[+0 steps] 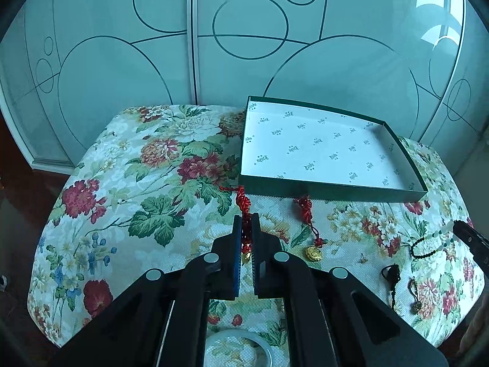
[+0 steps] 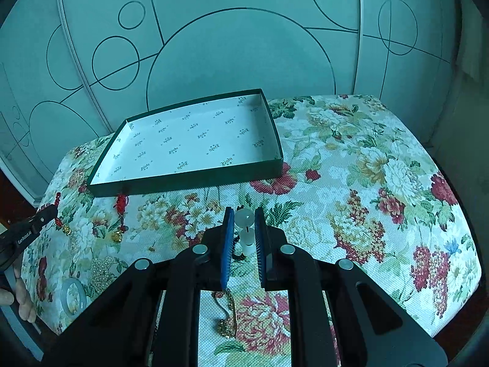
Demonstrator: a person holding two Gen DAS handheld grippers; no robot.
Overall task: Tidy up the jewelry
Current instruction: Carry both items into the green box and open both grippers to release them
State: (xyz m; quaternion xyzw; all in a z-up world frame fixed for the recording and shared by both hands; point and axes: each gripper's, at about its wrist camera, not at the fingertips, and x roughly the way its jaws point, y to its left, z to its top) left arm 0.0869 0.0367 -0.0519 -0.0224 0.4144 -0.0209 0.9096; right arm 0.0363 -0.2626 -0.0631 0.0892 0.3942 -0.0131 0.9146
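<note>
An open green box (image 1: 330, 189) with a white printed lining stands at the back of the floral cushion; it also shows in the right wrist view (image 2: 189, 180). My left gripper (image 1: 247, 218) is shut on a red knotted cord charm (image 1: 243, 202) with a gold piece at its lower end. A second red cord charm (image 1: 308, 214) with a gold ingot lies just to its right. My right gripper (image 2: 244, 214) is shut on a white bead bracelet (image 2: 244, 217) with a dark beaded section.
The floral cushion (image 1: 137, 183) bears more jewelry: a jade bangle (image 2: 73, 296), a pearl cluster (image 2: 102, 270), a small stud (image 2: 152, 247), a gold chain (image 2: 227, 321) and dark pendants (image 1: 392, 275). A glass wardrobe stands behind.
</note>
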